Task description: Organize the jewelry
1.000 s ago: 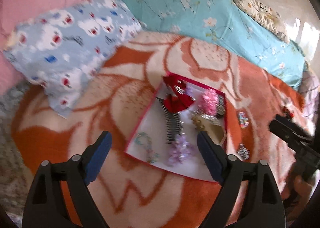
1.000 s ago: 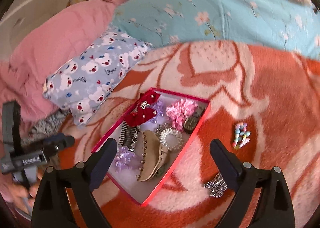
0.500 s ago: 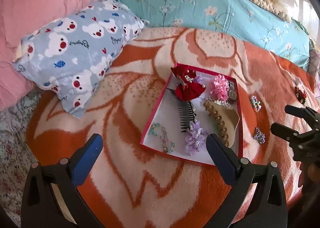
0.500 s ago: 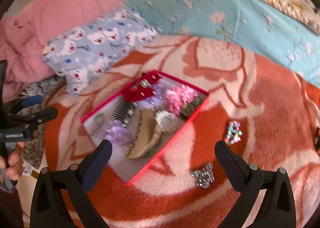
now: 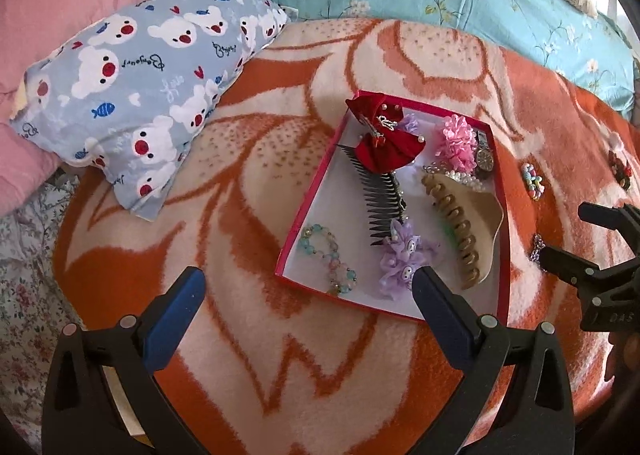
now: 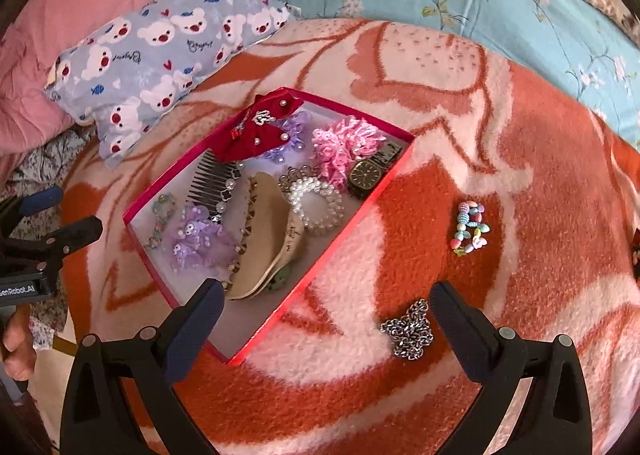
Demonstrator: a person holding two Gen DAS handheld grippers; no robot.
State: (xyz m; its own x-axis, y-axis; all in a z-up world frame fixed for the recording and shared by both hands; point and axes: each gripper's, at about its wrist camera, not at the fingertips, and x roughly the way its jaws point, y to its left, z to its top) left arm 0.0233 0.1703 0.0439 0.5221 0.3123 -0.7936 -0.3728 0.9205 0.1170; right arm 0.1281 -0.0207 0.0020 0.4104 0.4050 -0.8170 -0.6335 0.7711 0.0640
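Both grippers, left gripper (image 5: 306, 287) and right gripper (image 6: 326, 301), spread wide, having just opened, empty, above the shallow red rectangular box (image 6: 352, 223), its long axis running diagonally; a silver chain (image 6: 408, 329) lies beside it.

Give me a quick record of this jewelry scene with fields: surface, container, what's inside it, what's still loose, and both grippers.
surface: orange and cream blanket
container: red box, open, no lid in view
inside: red bow, black comb, beige claw clip, pearl ring, watch
loose on blanket: silver chain, pastel bead bracelet
left gripper: jaws open, empty
right gripper: jaws open, empty, near the chain
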